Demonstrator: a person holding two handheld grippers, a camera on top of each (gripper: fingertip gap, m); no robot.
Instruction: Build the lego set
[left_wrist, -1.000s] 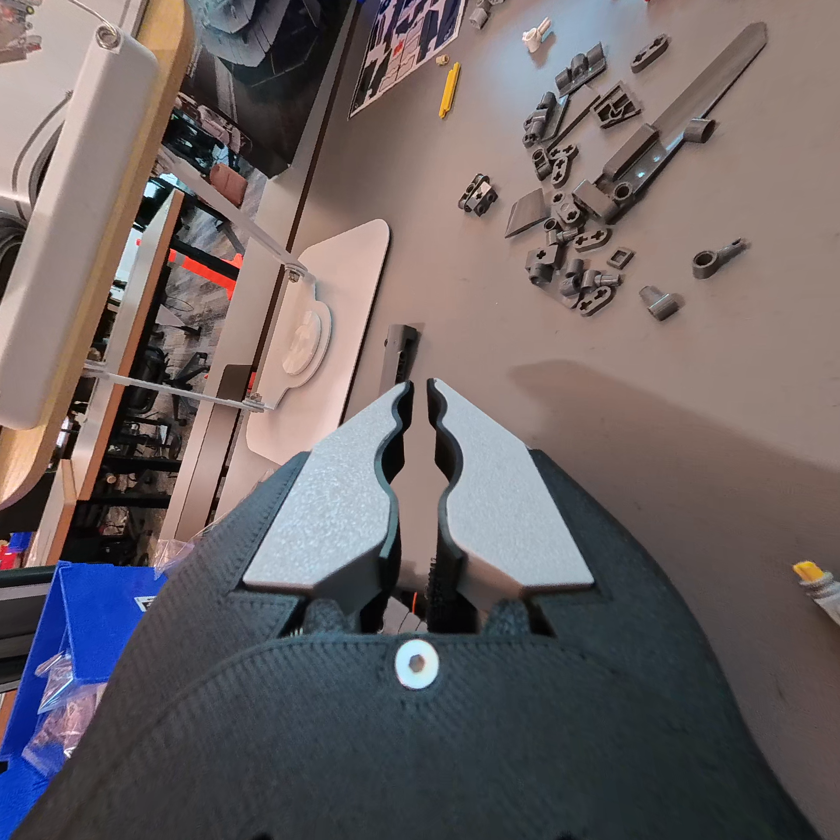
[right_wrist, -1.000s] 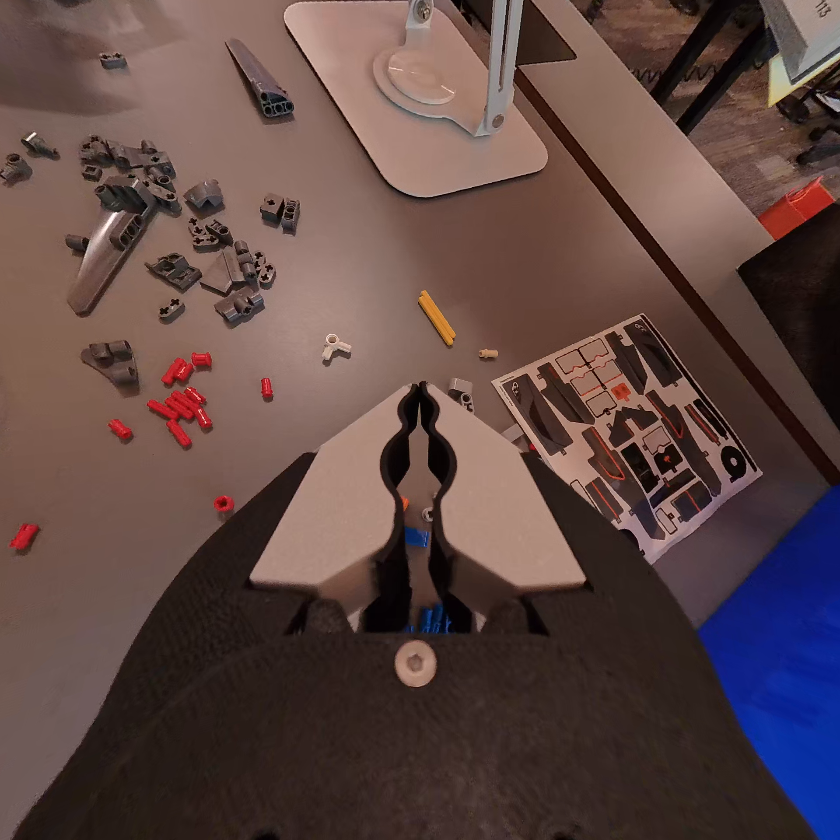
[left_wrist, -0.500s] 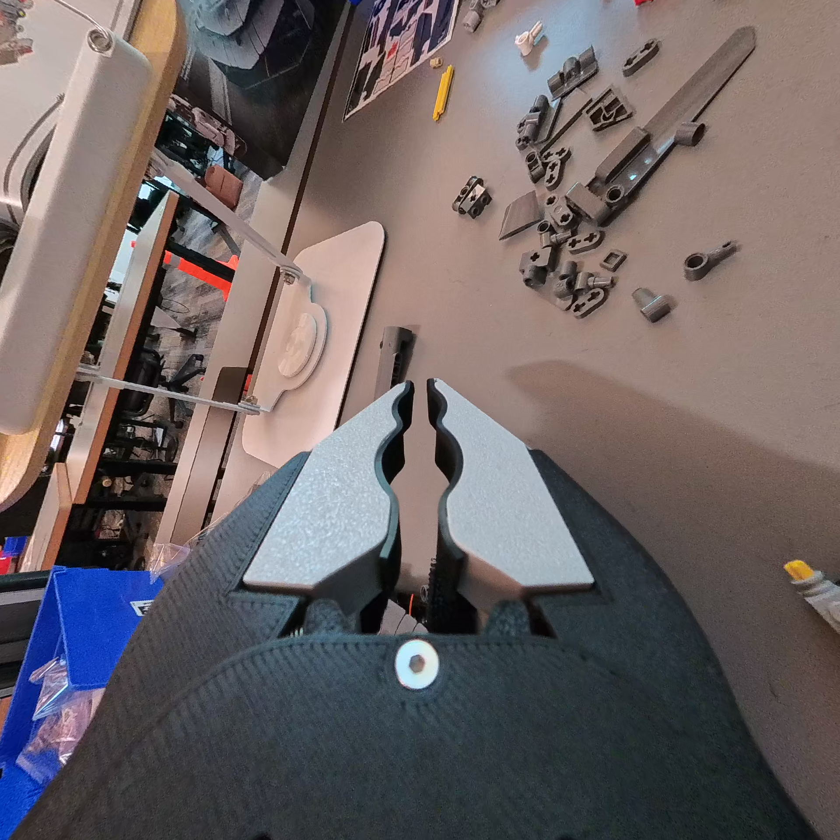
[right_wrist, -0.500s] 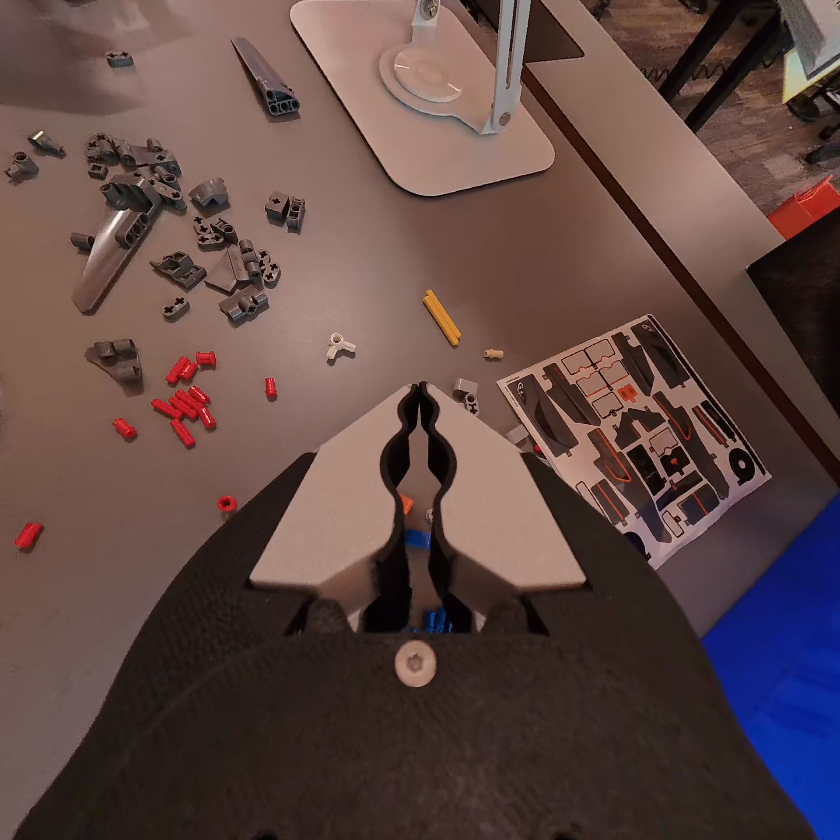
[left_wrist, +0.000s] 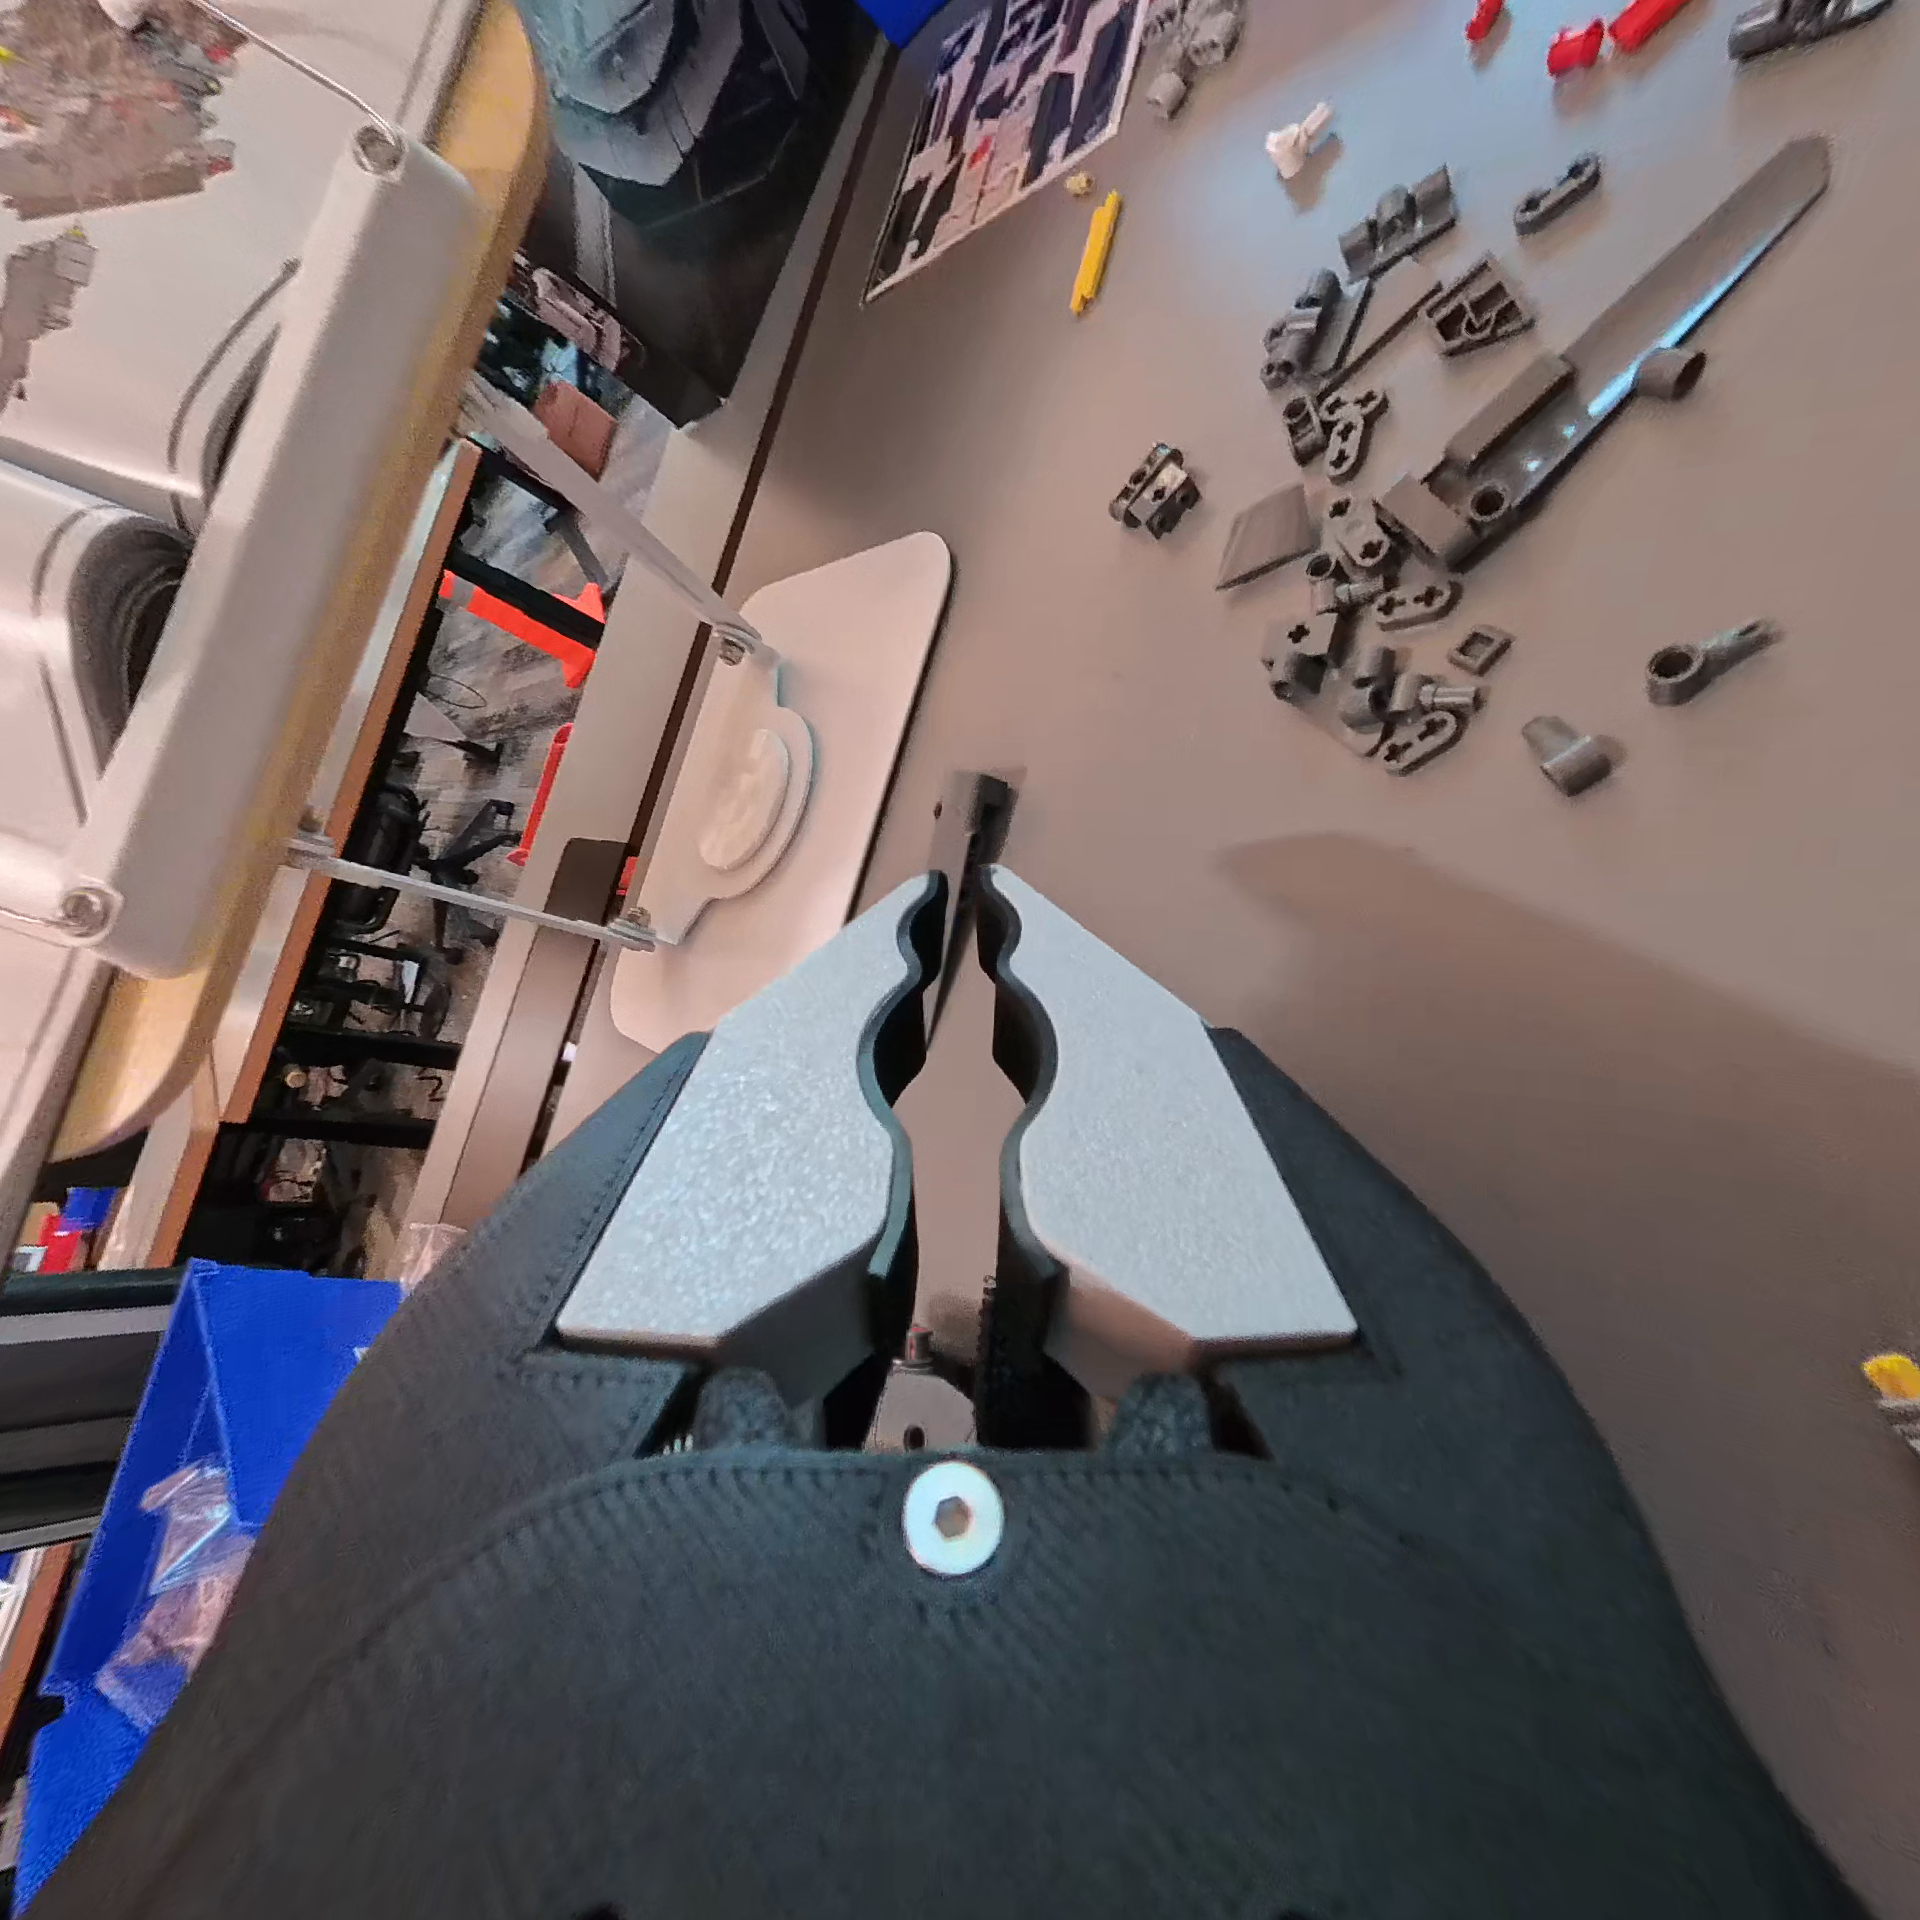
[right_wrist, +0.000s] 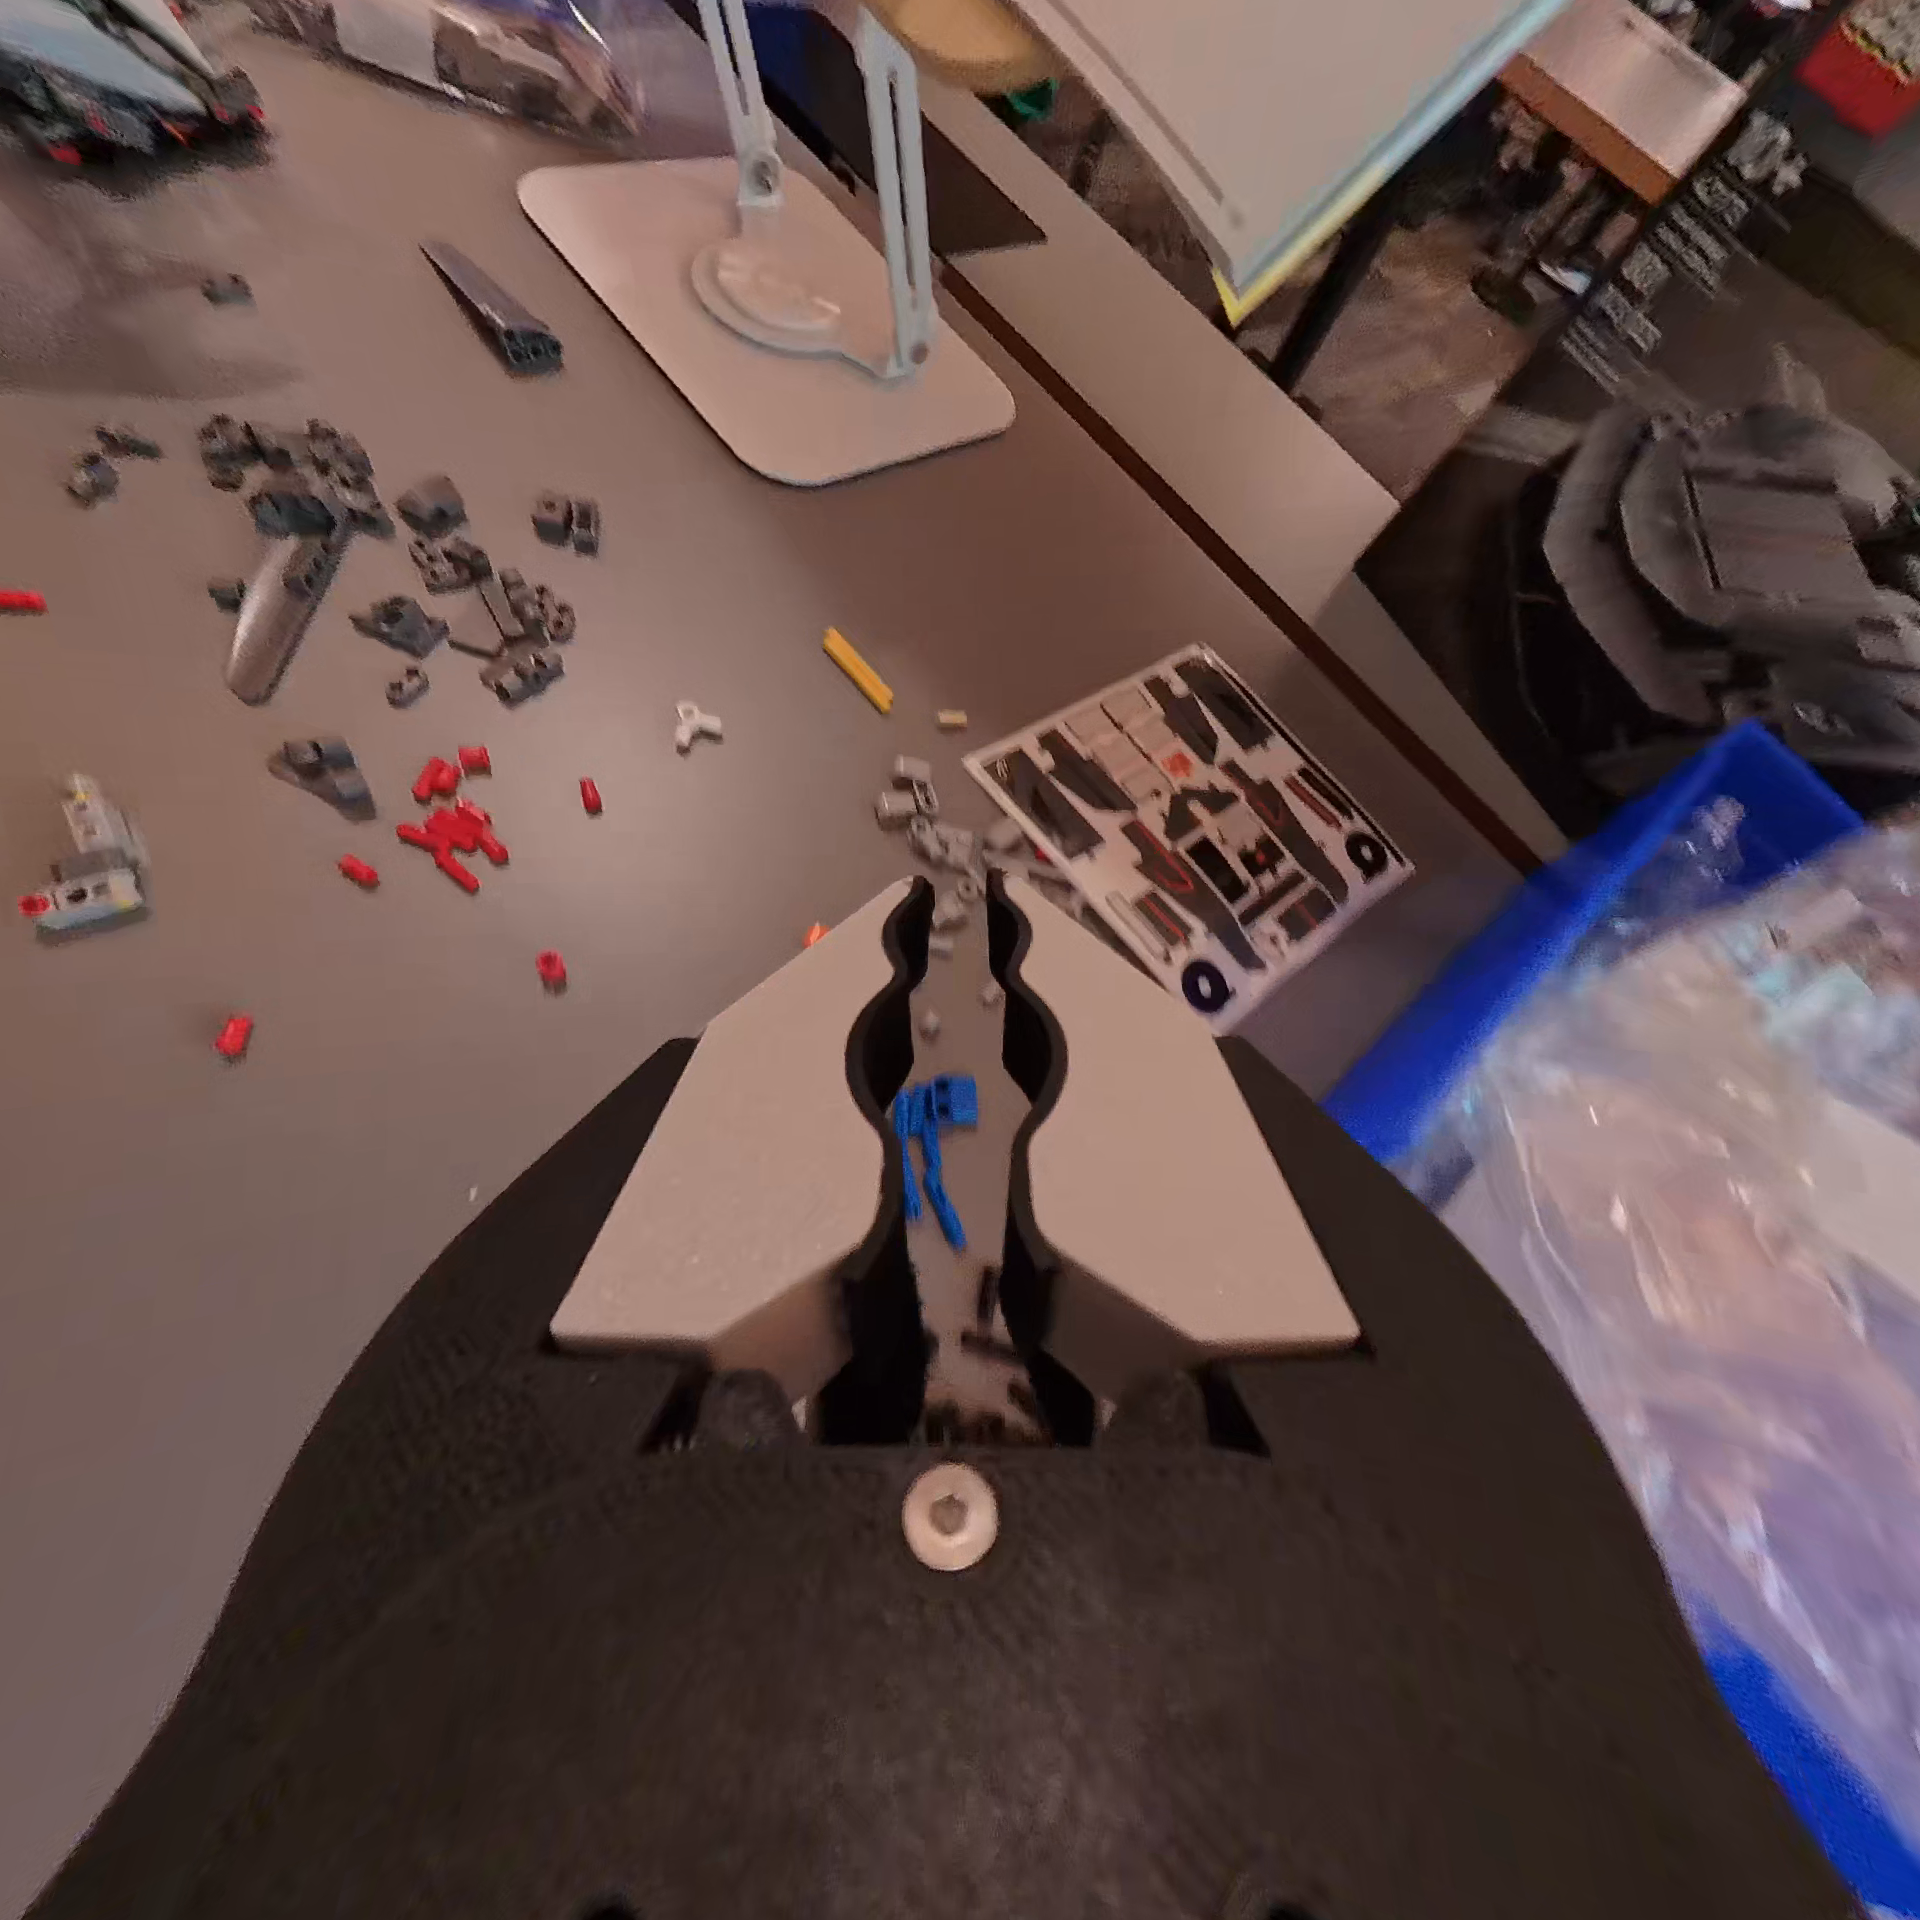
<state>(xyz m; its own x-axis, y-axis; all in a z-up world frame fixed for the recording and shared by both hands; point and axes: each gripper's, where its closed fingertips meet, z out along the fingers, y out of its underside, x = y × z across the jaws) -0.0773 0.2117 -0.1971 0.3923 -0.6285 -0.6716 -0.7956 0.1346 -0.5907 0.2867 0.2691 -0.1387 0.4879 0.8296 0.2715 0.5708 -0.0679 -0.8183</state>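
**Both claws over a counter strewn with toy-brick parts**

Left claw (left_wrist: 961, 883): fingers nearly together, a long dark grey tapered plastic blade piece (left_wrist: 975, 821) running out from between the tips. Pads look pressed on its thin edge, though the blade may just lie on the grey-brown counter (left_wrist: 1351, 1039) under them; hard to tell at this angle. White flat stand base (left_wrist: 831, 665) just left of it. A heap of dark grey plastic connectors (left_wrist: 1361, 582) lies well to the right.

Right claw (right_wrist: 951, 888): released, a narrow gap between the tips, nothing in it. Below the gap sit small light grey brick pieces (right_wrist: 935, 831), with blue pins (right_wrist: 935, 1122) farther back. Printed sticker sheet (right_wrist: 1184, 821) just right; red pins (right_wrist: 452, 831) well left. Blurred clear plastic bag (right_wrist: 1683, 1195) over a blue bin (right_wrist: 1621, 935) at right.
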